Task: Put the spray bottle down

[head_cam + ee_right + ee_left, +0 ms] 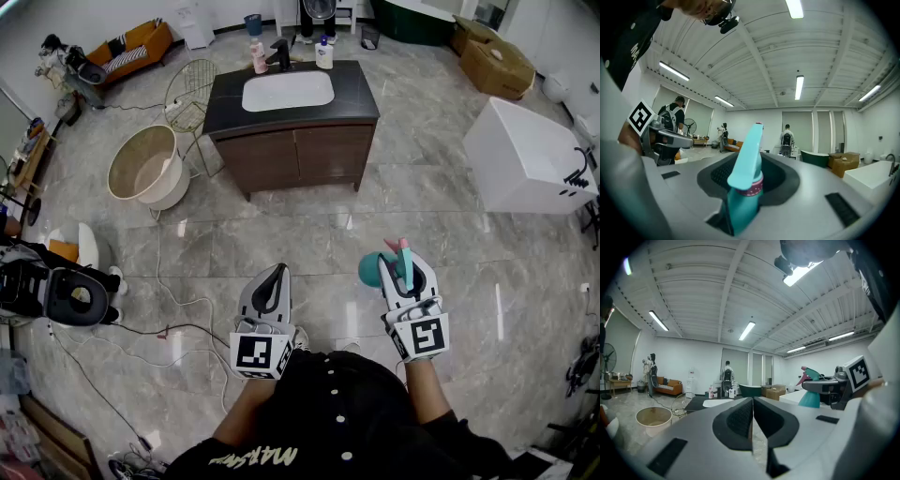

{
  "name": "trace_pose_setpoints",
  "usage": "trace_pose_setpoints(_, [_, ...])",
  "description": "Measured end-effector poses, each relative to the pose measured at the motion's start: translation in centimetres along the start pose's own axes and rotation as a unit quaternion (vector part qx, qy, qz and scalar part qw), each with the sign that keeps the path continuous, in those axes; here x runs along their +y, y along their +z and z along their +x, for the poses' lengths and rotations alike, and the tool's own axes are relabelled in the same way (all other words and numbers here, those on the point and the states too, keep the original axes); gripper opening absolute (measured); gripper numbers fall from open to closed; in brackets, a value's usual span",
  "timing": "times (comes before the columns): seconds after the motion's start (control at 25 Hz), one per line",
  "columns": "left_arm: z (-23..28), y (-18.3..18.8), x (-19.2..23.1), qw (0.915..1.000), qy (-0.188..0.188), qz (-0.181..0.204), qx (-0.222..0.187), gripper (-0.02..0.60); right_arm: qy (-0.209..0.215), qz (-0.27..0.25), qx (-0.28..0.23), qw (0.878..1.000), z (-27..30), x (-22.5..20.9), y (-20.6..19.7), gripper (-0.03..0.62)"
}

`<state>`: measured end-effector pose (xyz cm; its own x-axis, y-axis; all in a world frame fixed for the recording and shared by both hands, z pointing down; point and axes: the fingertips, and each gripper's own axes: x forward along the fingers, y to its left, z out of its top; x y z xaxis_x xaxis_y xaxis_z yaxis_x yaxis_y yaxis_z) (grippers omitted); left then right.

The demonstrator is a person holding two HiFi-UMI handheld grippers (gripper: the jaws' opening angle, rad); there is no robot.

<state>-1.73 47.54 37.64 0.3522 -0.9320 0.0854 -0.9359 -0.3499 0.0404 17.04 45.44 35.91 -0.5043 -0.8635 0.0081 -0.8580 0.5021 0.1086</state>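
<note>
A teal spray bottle (pixel 384 267) with a pink trigger is clamped by its neck in my right gripper (pixel 409 277), held level above the marble floor. In the right gripper view the teal spray bottle (pixel 744 187) stands upright between the black pads, its teal head rising above them. My left gripper (pixel 272 285) is shut with nothing in it; its black pads (pixel 740 420) meet along a thin seam. From the left gripper view the spray bottle (pixel 809 392) shows at the right, in the other gripper (pixel 834 387).
A dark vanity cabinet (pixel 292 141) with a white sink (pixel 287 91), a faucet and bottles stands ahead. A round tub (pixel 145 169) and wire basket (pixel 190 89) lie to its left, a white box (pixel 530 155) at right, a toilet (pixel 66 295) and cables at left.
</note>
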Motion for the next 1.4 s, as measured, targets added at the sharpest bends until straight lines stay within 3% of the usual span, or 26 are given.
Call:
trace_pose_setpoints(0.48, [0.5, -0.1, 2.4, 0.9999, -0.013, -0.004, 0.004, 0.017, 0.004, -0.002, -0.004, 1.0, 2.1, 1.8, 0.5, 0.116])
trace_pose_setpoints(0.92, [0.1, -0.2, 8.5, 0.9995, -0.029, 0.006, 0.006, 0.017, -0.038, 0.004, 0.009, 0.999, 5.7, 4.6, -0.4, 0.117])
trace_pose_setpoints(1.4, [4.3, -1.1, 11.6, 0.9995, -0.026, 0.001, 0.016, 0.017, -0.031, -0.002, 0.009, 0.999, 10.9, 3.6, -1.5, 0.117])
